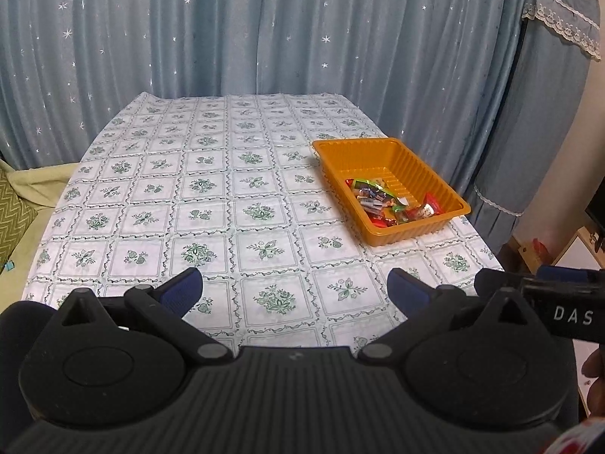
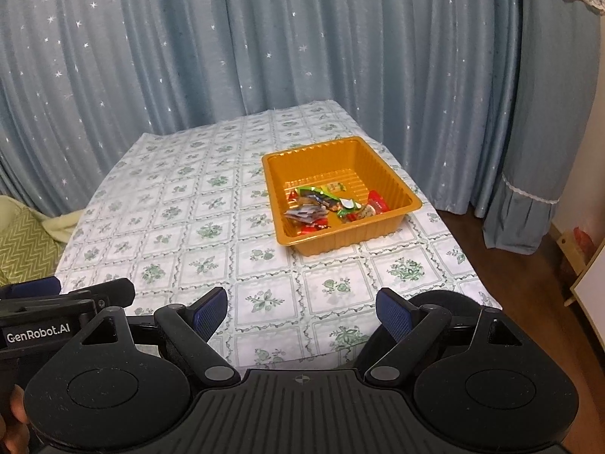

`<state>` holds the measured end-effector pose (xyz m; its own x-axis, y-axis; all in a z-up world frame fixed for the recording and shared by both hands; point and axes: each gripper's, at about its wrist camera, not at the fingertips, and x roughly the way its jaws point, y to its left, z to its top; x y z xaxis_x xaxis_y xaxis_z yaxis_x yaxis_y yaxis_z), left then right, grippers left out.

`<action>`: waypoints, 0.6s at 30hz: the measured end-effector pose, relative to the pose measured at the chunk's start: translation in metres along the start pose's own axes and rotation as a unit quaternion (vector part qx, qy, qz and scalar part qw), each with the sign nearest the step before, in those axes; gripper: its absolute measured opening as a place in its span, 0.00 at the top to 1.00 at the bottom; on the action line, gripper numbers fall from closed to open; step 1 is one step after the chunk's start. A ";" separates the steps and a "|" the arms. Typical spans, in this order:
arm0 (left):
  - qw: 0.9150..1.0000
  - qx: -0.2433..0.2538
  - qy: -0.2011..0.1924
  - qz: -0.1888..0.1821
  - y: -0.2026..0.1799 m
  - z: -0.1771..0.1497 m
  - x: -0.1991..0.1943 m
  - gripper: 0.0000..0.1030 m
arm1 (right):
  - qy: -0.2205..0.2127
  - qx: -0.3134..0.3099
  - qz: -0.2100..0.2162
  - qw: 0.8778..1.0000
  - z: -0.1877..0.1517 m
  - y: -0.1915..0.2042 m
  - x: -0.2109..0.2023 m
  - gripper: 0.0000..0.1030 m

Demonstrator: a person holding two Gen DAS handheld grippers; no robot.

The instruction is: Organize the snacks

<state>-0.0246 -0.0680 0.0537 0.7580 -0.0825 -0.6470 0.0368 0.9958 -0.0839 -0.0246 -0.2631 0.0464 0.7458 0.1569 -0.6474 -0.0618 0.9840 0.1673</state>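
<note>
Orange ribbed plastic tray is sitting on the counter, ahead and to the right of the left claw, and is holding a small heap of wrapped snacks; I cannot count them, since they overlap. One tray is showing in each view, and no loose snack is lying on the floral cloth. Both the left claw and the right claw are standing wide open with nothing between their blue pads, hovering over the near edge. Only the right wrist view is showing the brown wooden floor beside the counter. Each view is catching the other claw at its edge, plus a bit of a hand.
</note>
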 end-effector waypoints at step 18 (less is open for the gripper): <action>1.000 -0.003 -0.003 -0.004 0.000 0.000 -0.002 0.00 | -0.007 -0.002 -0.005 1.000 0.000 0.001 -0.001 0.17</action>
<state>-0.0258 -0.0679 0.0546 0.7617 -0.0907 -0.6415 0.0398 0.9948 -0.0935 -0.0250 -0.2623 0.0471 0.7561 0.1461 -0.6380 -0.0578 0.9859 0.1574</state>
